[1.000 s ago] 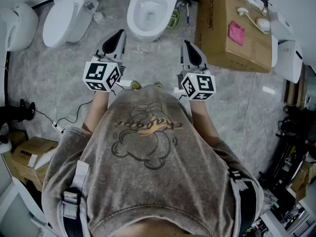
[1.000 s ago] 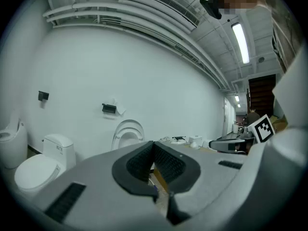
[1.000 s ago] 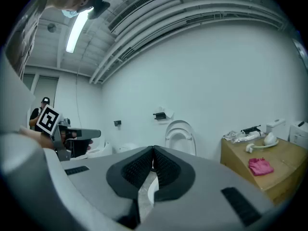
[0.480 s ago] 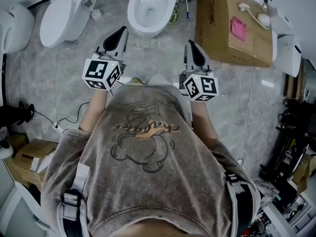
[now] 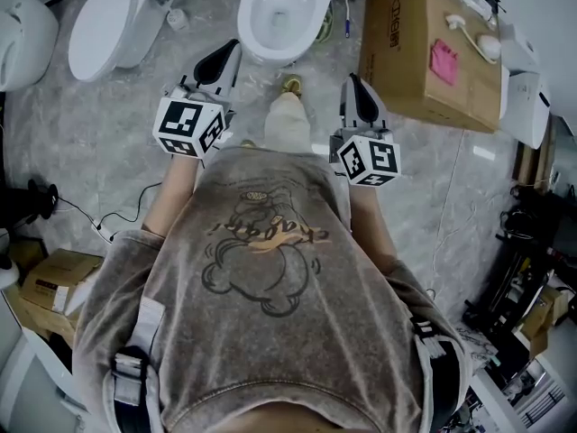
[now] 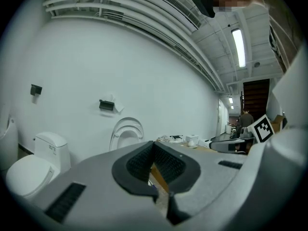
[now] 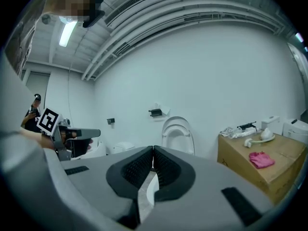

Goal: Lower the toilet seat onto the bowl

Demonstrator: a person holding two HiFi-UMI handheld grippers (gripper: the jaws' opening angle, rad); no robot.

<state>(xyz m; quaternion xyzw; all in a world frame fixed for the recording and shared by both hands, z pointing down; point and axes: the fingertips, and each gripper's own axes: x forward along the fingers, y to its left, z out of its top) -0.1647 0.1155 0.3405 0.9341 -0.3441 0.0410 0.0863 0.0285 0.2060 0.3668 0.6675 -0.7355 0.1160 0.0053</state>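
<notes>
The white toilet (image 5: 281, 14) stands at the top middle of the head view, bowl uncovered. Its seat (image 6: 126, 133) and lid stand raised against the wall; the right gripper view shows the seat (image 7: 177, 134) too. My left gripper (image 5: 227, 55) is shut and empty, short of the bowl's front left. My right gripper (image 5: 353, 87) is shut and empty as well, to the bowl's front right and further back. In each gripper view the ribbed pads (image 6: 139, 161) (image 7: 166, 165) meet with nothing between them. The left gripper (image 7: 72, 134) also shows in the right gripper view.
A large cardboard box (image 5: 431, 52) with a pink cloth (image 7: 261, 159) and small items stands right of the toilet. A second toilet (image 5: 104, 23), lid down, stands at the left. The person's leg (image 5: 287, 123) steps between the grippers. Cables and boxes lie at the lower left.
The person has stepped toward the toilet, one leg coming forward between the grippers. Both grippers have moved nearer the bowl and stayed shut.
</notes>
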